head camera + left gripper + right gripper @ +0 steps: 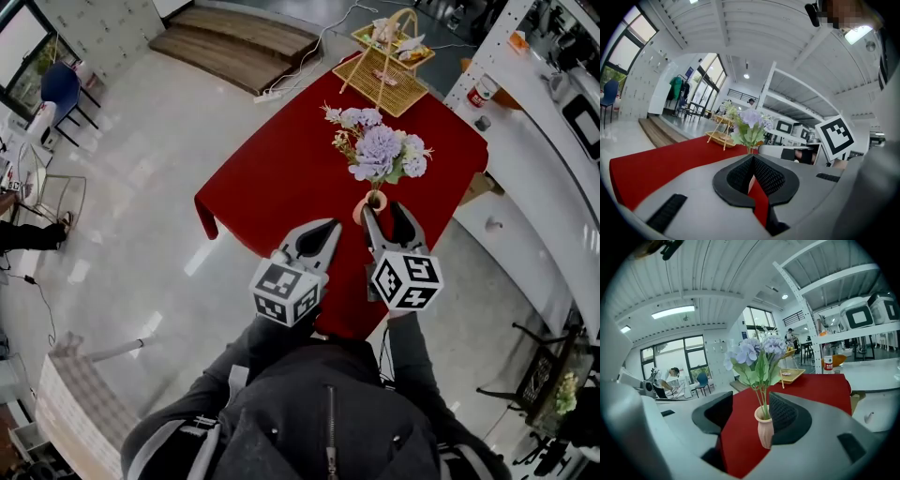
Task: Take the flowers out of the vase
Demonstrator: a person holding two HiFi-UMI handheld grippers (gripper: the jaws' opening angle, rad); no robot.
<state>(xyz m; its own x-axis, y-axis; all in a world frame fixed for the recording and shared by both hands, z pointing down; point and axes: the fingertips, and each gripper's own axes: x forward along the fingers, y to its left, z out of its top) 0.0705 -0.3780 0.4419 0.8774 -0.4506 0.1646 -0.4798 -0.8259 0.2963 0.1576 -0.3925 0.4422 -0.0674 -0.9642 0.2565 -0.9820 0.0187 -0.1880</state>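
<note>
My left gripper (751, 161) is nearest, its jaws pressed together at the tips with nothing between them, low over the near edge of the red table (281, 159). My right gripper (751, 411) is beside it with its jaws spread wide. The small pink vase (764, 427) stands between those jaws, closer to the right-hand pad. I cannot tell whether that pad touches it; the other pad is clearly apart from it. Nothing is being squeezed yet.

The flowers (757, 351) are in the vase: pale purple heads and green leaves on thin stems that rise well above my jaws.

I judge this to be the reach-in, before any grasp. The stems leave the vase mouth above where my right pads sit. So one gripper has to close on the vase body to hold it down. The other must open, come in over the rim and pinch the stems together, low but clear of the lip. Then a straight pull upward should keep the light vase from tipping.

Further along the table is a woven basket stand (382, 67). On the white counter beyond is a bottle (828, 363) with a red label, its print too small to read. The cubes on my grippers carry only black-and-white square patterns, no words.
</note>
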